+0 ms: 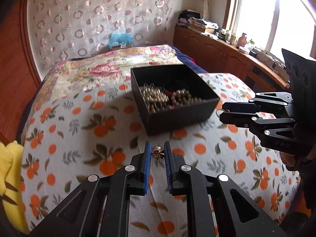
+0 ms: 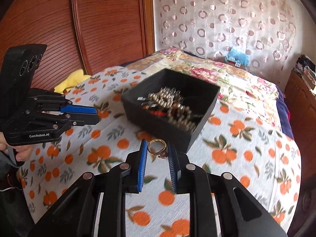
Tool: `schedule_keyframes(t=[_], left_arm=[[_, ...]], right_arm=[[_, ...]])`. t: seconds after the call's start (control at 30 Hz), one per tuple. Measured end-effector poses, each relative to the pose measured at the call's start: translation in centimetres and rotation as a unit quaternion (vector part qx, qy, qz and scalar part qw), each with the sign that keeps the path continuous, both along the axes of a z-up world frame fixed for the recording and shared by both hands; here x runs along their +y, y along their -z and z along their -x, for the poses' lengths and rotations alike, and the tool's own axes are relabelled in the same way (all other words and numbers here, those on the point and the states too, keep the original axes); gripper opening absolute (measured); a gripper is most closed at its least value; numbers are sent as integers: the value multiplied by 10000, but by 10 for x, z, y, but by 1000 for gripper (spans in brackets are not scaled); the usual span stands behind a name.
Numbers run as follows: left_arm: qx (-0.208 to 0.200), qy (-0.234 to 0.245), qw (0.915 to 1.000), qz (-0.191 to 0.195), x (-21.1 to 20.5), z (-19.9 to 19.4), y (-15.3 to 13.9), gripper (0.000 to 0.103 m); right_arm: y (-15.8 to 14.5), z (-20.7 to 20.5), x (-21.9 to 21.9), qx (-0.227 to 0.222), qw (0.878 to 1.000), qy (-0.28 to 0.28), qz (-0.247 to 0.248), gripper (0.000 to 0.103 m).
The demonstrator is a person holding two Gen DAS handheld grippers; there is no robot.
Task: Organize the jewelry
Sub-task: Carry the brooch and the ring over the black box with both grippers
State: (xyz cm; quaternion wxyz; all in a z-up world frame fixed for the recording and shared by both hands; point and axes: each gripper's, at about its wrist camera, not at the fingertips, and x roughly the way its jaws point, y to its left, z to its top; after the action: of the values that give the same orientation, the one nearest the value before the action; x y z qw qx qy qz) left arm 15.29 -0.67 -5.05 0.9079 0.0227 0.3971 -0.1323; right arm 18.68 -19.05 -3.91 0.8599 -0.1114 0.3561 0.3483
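While the left gripper (image 1: 157, 151) pinches a small flower charm (image 1: 157, 153) and the right gripper (image 2: 157, 151) clamps a gold ring (image 2: 157, 146), carry both gently over the black box (image 1: 173, 98) first.

A home bedroom: a bed (image 1: 79, 118) under an orange-print quilt, patterned curtain (image 1: 98, 19), wooden cabinets (image 1: 207, 53).

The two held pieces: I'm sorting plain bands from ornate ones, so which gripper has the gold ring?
The right gripper holds the gold ring, an open round band; the left gripper holds a small flower-like cluster.
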Motion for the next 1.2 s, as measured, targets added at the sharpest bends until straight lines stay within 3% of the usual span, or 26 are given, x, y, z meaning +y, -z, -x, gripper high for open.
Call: schedule_keyframes(t=[0.53, 1.0, 1.07, 1.2], left_arm=[[-361, 61, 9993, 34, -7, -57, -27, 12], [-378, 127, 9992, 47, -17, -83, -23, 12], [-367, 125, 9992, 40, -17, -85, -21, 12], [-324, 115, 9994, 95, -18, -90, -19, 12]], right_arm=[[-9, -57, 1, -59, 9995, 226, -220, 23], [-18, -98, 12, -112, 9987, 339, -365, 24], [-18, -101, 12, -111, 9986, 374, -348, 30], [-16, -99, 8, -123, 9985, 421, -340, 30]])
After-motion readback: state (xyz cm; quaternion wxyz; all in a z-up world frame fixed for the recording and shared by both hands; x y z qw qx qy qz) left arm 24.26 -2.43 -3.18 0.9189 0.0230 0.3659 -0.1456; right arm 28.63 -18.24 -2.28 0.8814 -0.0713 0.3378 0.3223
